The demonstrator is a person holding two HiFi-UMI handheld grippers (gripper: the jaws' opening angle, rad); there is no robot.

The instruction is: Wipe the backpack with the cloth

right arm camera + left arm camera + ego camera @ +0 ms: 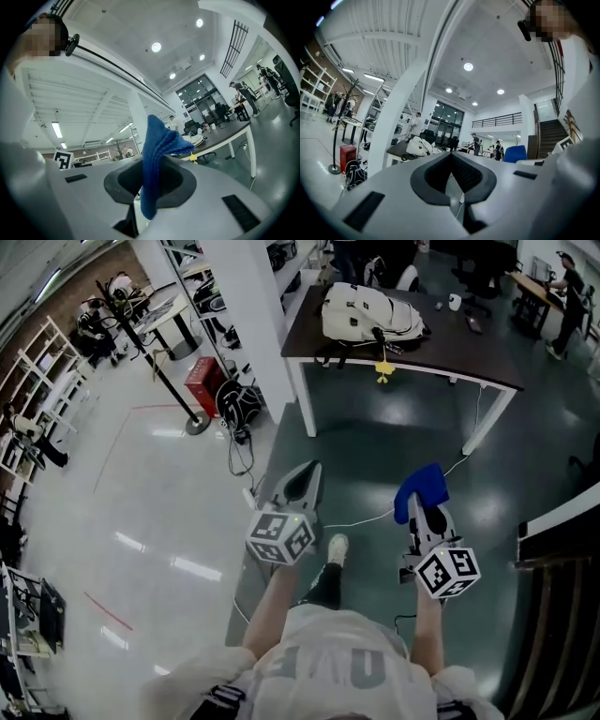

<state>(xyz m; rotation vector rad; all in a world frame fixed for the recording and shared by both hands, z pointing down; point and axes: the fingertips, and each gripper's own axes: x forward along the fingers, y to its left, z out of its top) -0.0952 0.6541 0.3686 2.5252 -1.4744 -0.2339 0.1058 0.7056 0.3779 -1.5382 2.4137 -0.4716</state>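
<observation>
We are carrying the blue cloth (422, 486) in our right gripper (424, 509), left gripper (308, 472) closed empty; the backpack (368, 313), well ahead, is seemingly awaiting wiping.

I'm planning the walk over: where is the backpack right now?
In the head view, the white backpack lies on the dark table at top centre, toward the table's left end, just right of the white pillar.

Cloth (422, 486): blue. Backpack (370, 313): white, black trim; hanging tag (382, 371) yellow. Surface (469, 348): dark brown, white legs. Floor (375, 446): dark green.
</observation>
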